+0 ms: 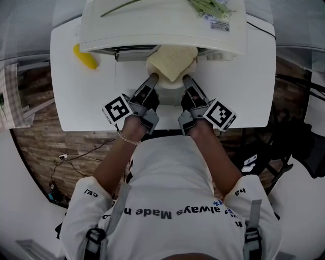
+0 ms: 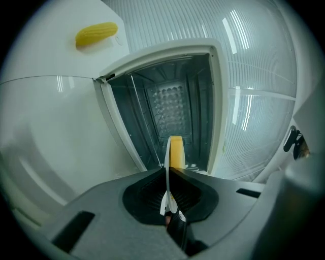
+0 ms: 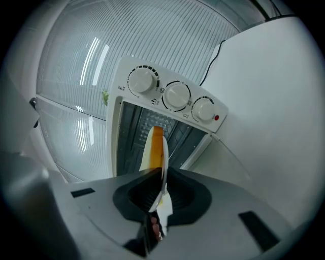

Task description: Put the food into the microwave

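A white plate [image 1: 168, 94] carries a pale yellow slab of food [image 1: 172, 60]. I hold it at the open mouth of the white microwave [image 1: 162, 28]. My left gripper [image 1: 151, 81] is shut on the plate's left rim, my right gripper [image 1: 187, 81] on its right rim. In the left gripper view the plate [image 2: 166, 175] runs edge-on through the shut left gripper [image 2: 167, 170], the food [image 2: 176, 151] just past it and the dark cavity [image 2: 170, 109] behind. In the right gripper view the plate [image 3: 163, 170] sits in the shut right gripper [image 3: 161, 175], with the food [image 3: 154, 147] beyond.
A yellow corn cob [image 1: 85, 57] lies on the white table [image 1: 76, 101] left of the microwave. Green leaves [image 1: 210, 7] lie on the microwave's top. The glass door [image 2: 56, 137] hangs open. Three knobs [image 3: 176, 95] sit beside the cavity.
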